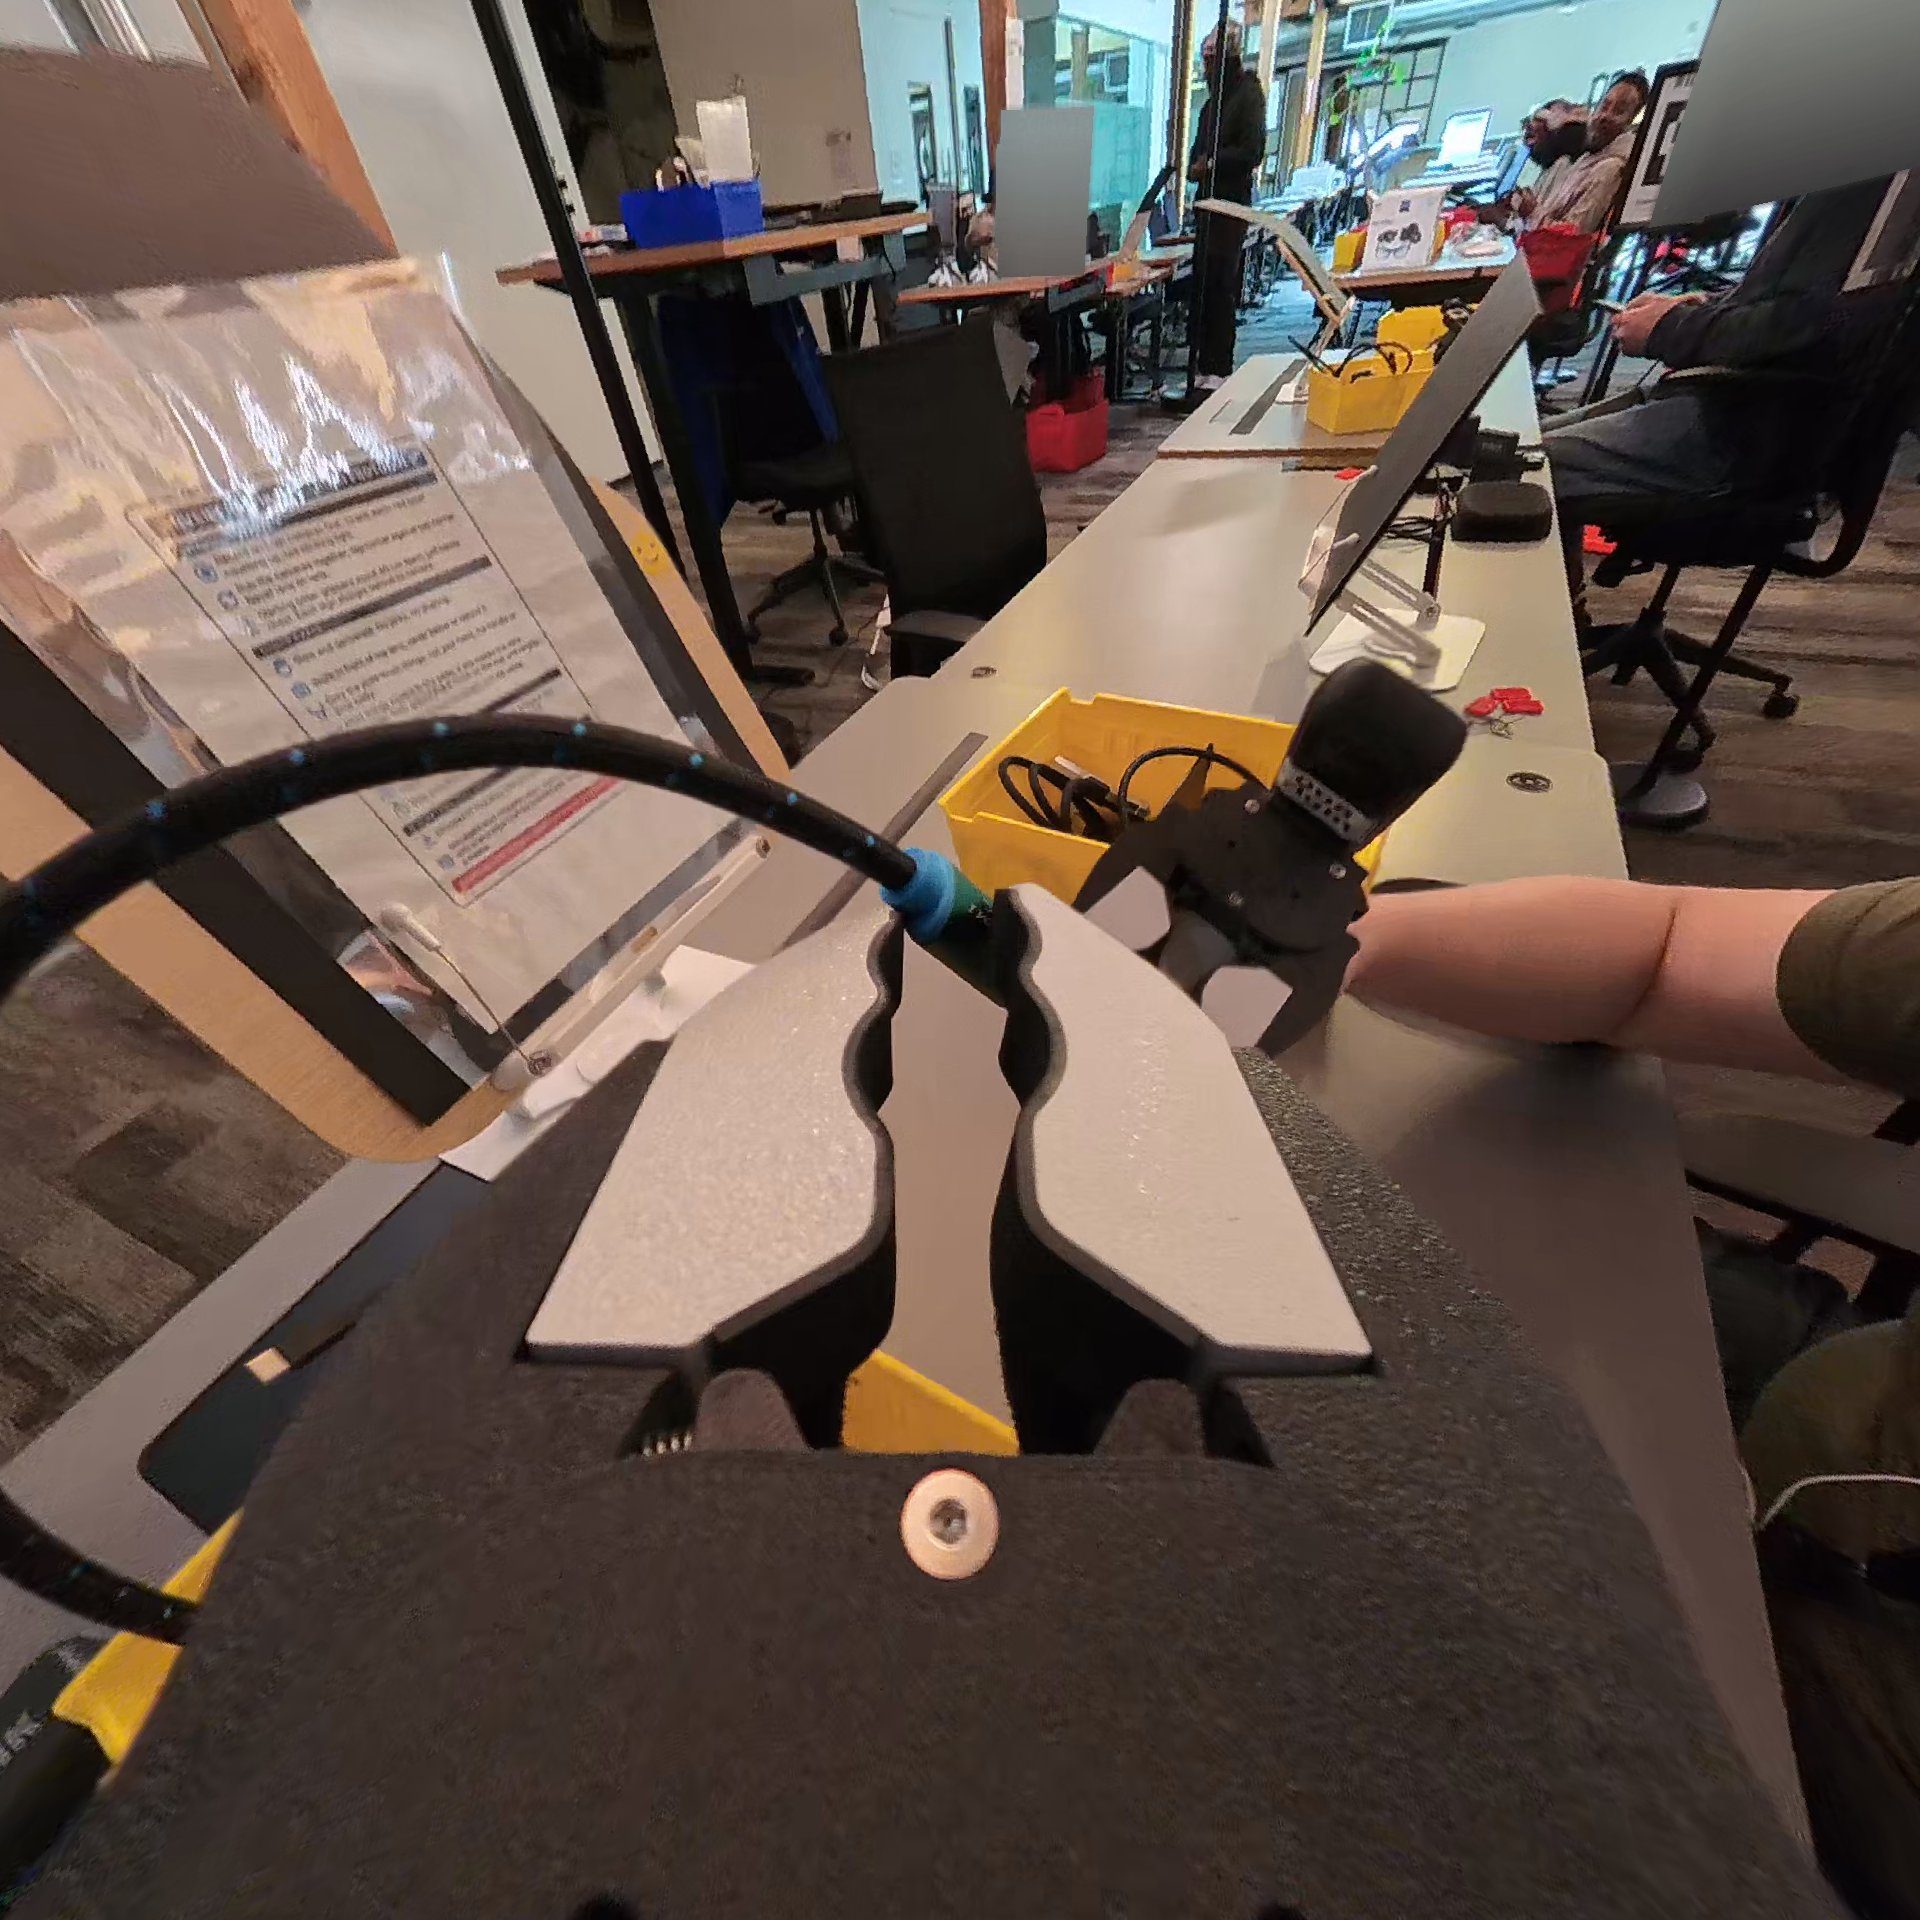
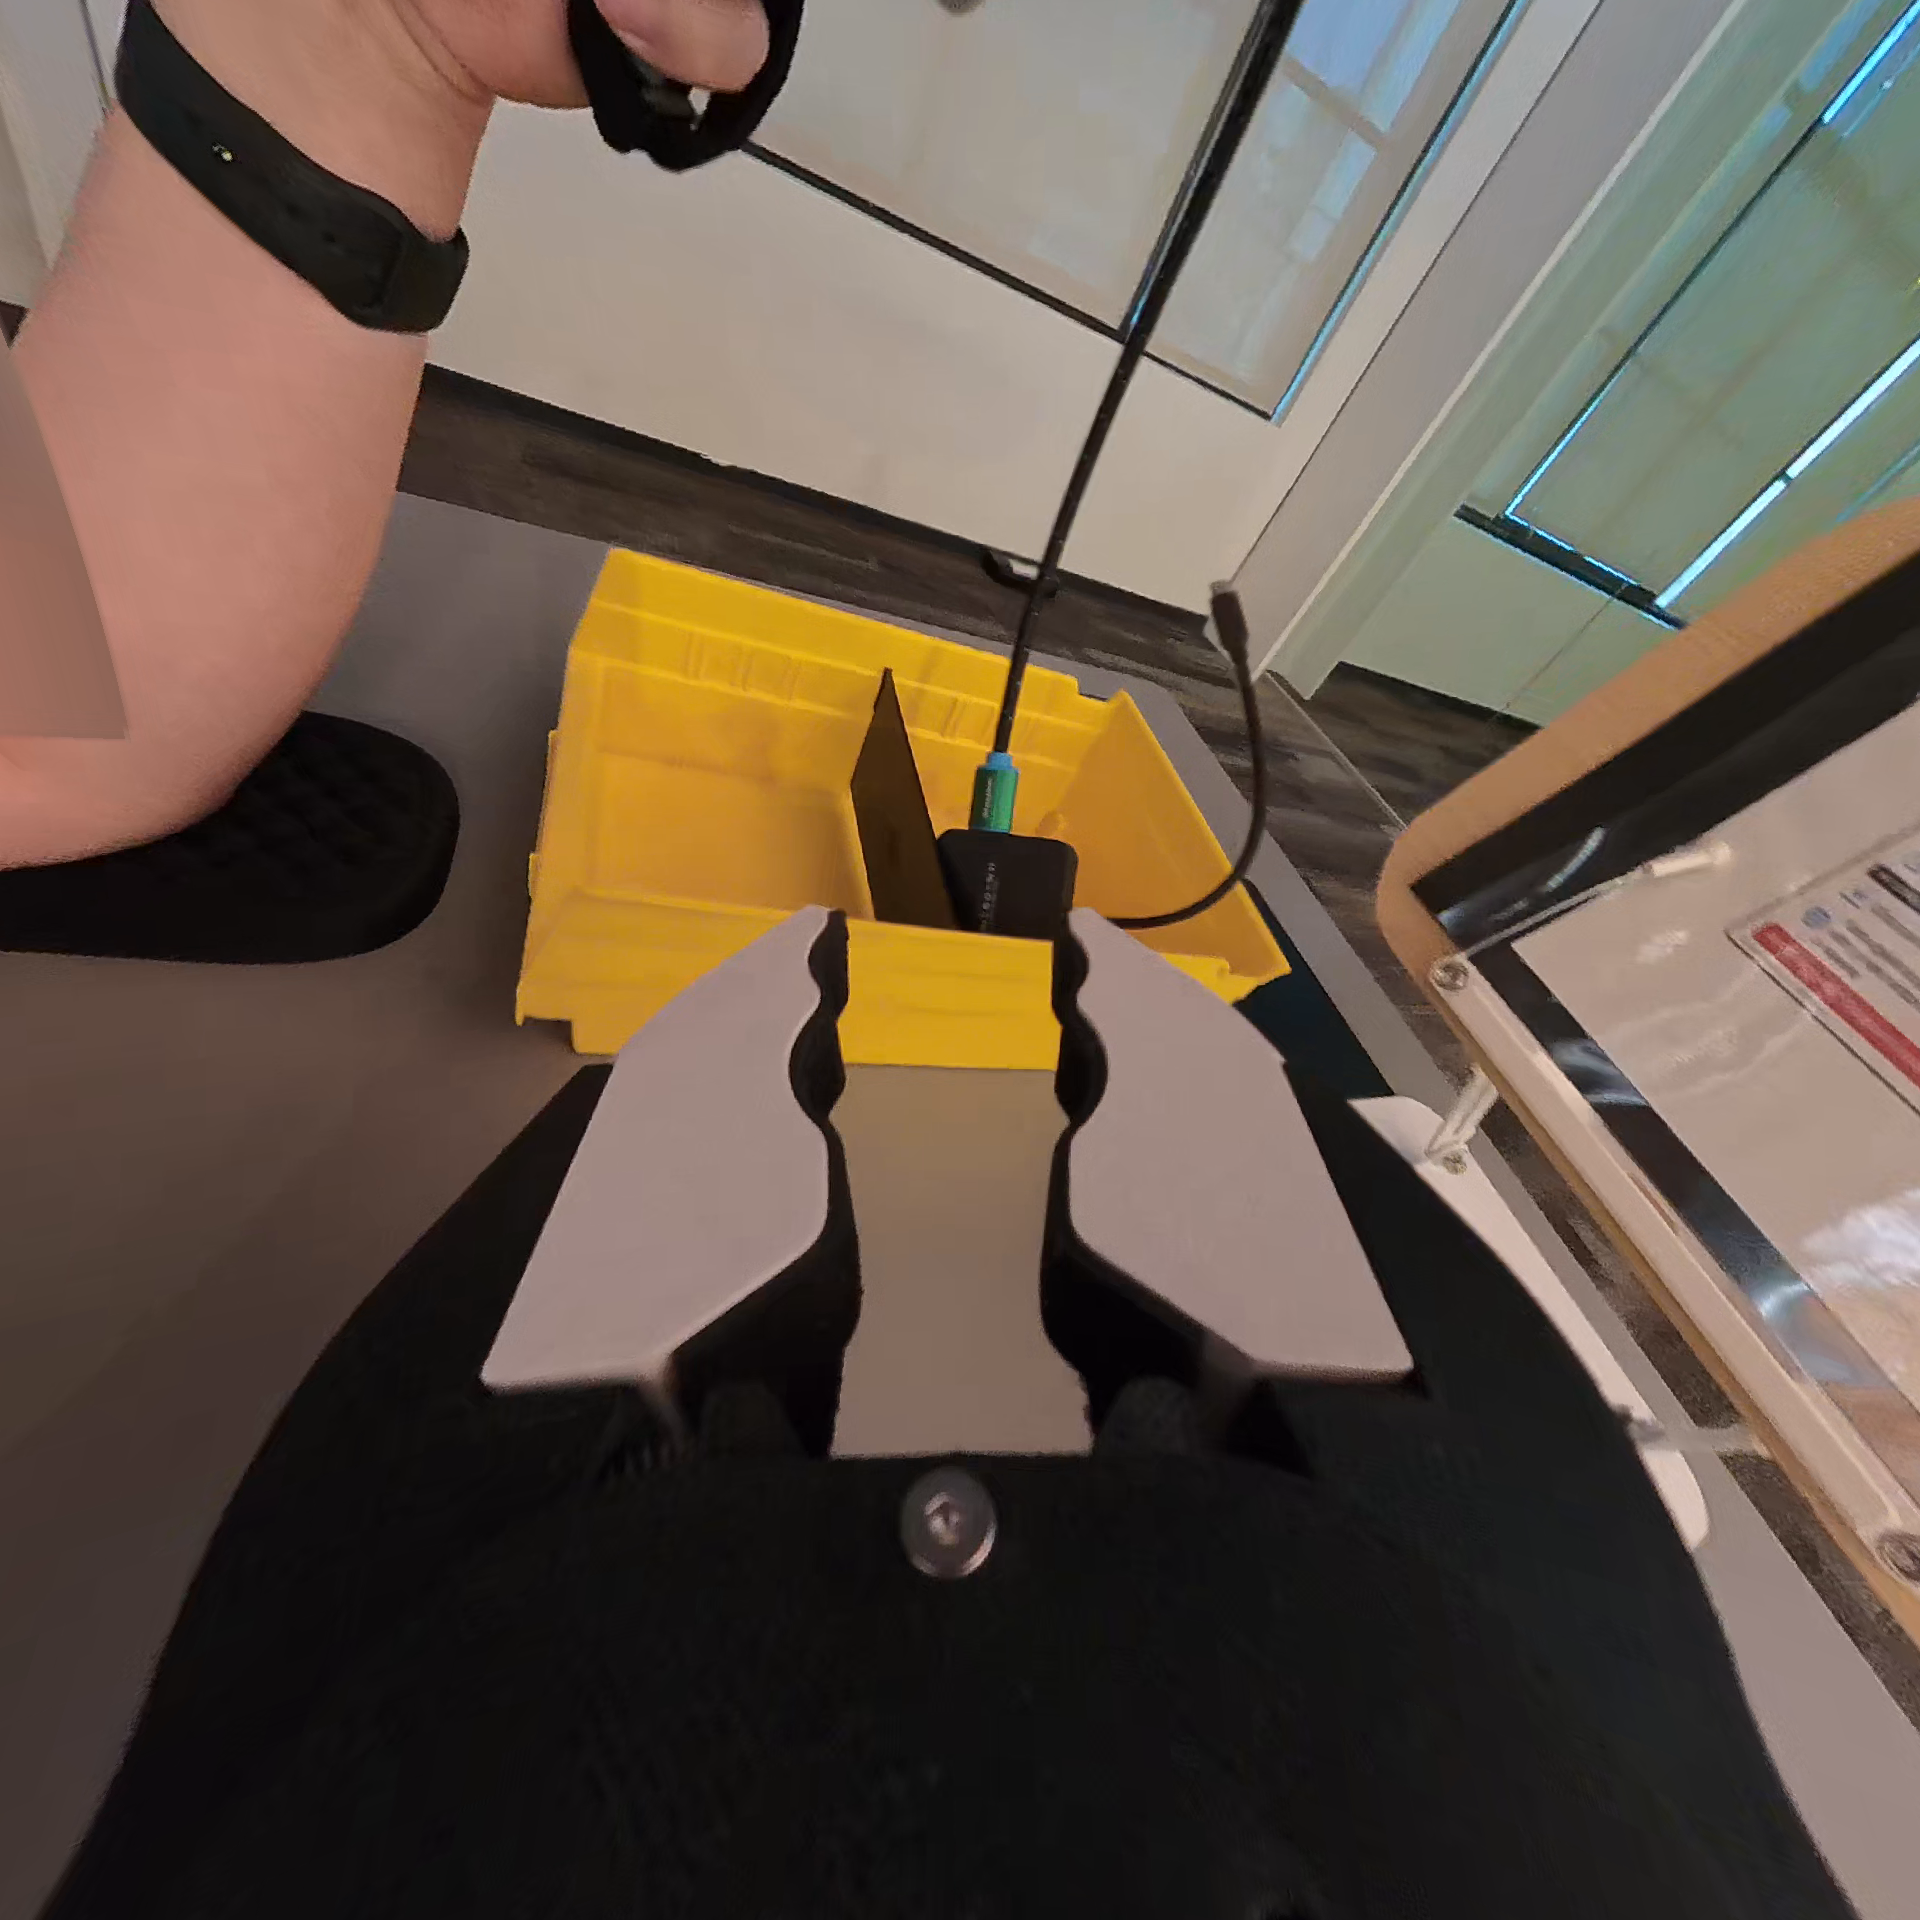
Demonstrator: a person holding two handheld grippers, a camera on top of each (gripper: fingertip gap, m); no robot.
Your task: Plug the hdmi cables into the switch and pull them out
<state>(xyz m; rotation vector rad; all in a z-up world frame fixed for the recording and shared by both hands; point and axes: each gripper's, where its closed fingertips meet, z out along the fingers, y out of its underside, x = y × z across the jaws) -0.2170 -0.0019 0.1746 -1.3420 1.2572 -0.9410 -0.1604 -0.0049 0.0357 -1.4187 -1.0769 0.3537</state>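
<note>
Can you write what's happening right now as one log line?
left gripper: shut on green HDMI plug | right gripper: open, empty, facing yellow bin | switch: in bin, second green plug seated

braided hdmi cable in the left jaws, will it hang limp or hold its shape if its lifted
The braided cable probably holds a springy curve: it arches unsupported out of the left gripper. It looks thick, so it may tug sideways on the green plug. In the right wrist view the small switch stands in the yellow bin; it could lift along.
</note>
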